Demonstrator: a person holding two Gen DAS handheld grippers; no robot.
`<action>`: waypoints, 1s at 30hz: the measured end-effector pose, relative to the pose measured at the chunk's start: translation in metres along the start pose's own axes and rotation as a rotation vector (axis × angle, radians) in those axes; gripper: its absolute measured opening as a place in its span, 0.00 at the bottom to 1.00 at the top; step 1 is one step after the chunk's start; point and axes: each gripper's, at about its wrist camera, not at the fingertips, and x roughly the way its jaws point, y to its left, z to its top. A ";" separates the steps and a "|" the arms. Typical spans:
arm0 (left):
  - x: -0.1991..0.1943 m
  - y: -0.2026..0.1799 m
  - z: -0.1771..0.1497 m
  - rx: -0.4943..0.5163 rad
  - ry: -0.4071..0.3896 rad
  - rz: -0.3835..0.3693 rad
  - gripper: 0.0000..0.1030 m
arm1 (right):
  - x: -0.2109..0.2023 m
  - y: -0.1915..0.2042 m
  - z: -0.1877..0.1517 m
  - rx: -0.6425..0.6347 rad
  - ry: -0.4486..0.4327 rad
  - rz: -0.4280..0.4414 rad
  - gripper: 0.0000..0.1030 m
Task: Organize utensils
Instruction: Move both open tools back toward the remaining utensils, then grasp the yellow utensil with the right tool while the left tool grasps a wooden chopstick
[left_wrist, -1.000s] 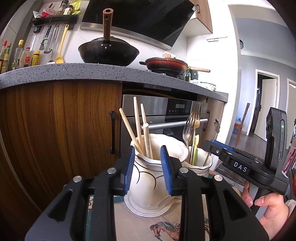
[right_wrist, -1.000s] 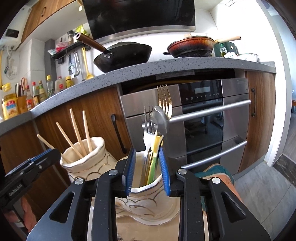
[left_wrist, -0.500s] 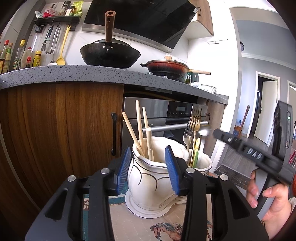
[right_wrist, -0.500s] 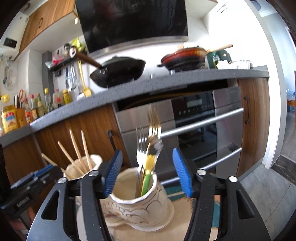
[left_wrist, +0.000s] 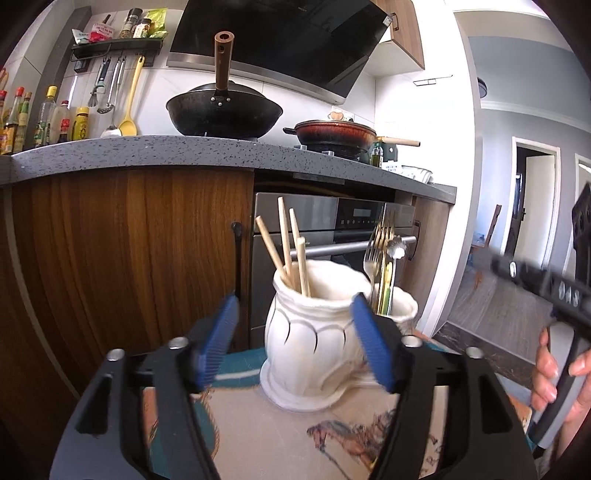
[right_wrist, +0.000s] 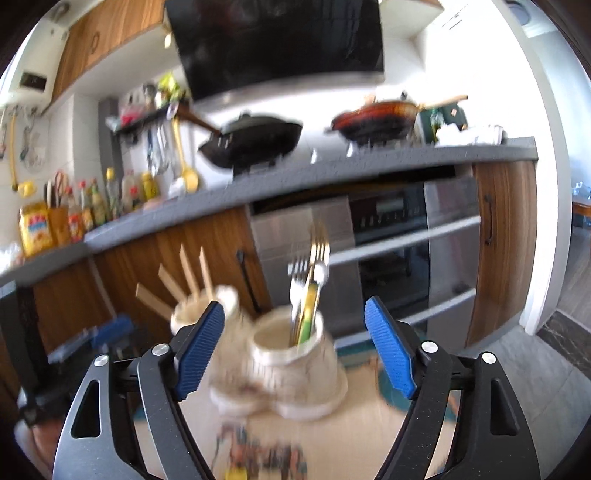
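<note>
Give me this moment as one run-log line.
left gripper: open, empty, just opened | right gripper: open, empty, just opened | chopsticks: left holder | forks: right holder

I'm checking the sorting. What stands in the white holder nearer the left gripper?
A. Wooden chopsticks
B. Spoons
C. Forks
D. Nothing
A: in the left wrist view, wooden chopsticks stick up from the near holder, while the forks stand in the holder behind it.
</note>
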 end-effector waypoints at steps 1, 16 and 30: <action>-0.006 0.000 -0.003 -0.003 -0.005 0.007 0.77 | -0.001 0.003 -0.007 -0.010 0.034 0.001 0.81; -0.031 0.006 -0.050 -0.030 0.094 0.051 0.94 | 0.007 0.060 -0.121 -0.288 0.537 0.087 0.85; -0.024 -0.006 -0.058 0.037 0.132 0.020 0.94 | 0.019 0.069 -0.140 -0.334 0.631 0.096 0.33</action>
